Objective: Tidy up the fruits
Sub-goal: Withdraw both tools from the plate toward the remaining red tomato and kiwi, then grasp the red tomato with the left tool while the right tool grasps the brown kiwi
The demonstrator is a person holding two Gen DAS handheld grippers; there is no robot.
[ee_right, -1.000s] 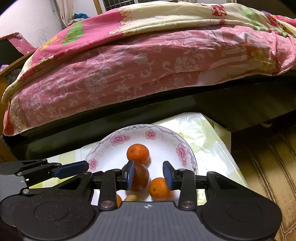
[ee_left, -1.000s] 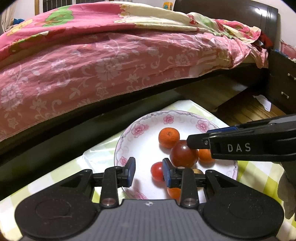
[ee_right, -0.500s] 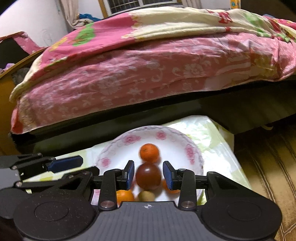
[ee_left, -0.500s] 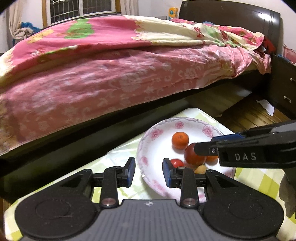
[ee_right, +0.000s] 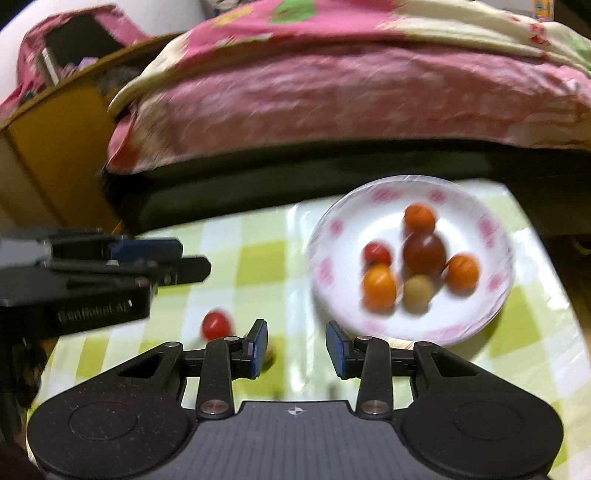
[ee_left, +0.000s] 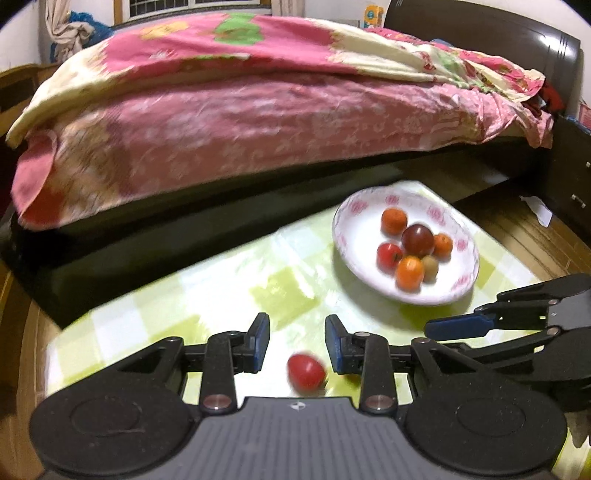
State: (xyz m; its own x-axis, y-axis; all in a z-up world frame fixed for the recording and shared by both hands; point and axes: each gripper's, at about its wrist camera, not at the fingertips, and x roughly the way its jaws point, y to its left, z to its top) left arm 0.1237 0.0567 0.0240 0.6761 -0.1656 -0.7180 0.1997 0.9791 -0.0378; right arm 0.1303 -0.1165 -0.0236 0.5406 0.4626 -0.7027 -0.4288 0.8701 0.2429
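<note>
On tabletop, stray tomato [ee_left: 306,371] sits between left claw [ee_left: 297,343] pads, narrow, empty; right claw [ee_right: 297,349] ditto. Next: pinch, carry to plate [ee_left: 354,254] at 1 o'clock.

Plate [ee_left: 466,236] is showing white with a pink flower print round the rim. On it: three orange fruits, e.g. [ee_left: 409,272], one dark maroon fruit [ee_left: 417,239], one red tomato [ee_left: 388,255], one tan-beige small fruit [ee_left: 430,266]. Loose red tomato [ee_left: 306,371] is sitting on the tablecloth [ee_left: 221,288], which is reading as a lime-green and white check. Bedcover [ee_left: 258,107] is showing pink with a pale floral pattern, plus cream and green patches on top. Bed frame [ee_left: 491,33] is looking dark brown. Left gripper [ee_left: 297,344] and right gripper [ee_right: 297,343] are both showing black bodies with blue pads. Cabinet [ee_right: 55,155] at the left is coming through yellow-orange.
</note>
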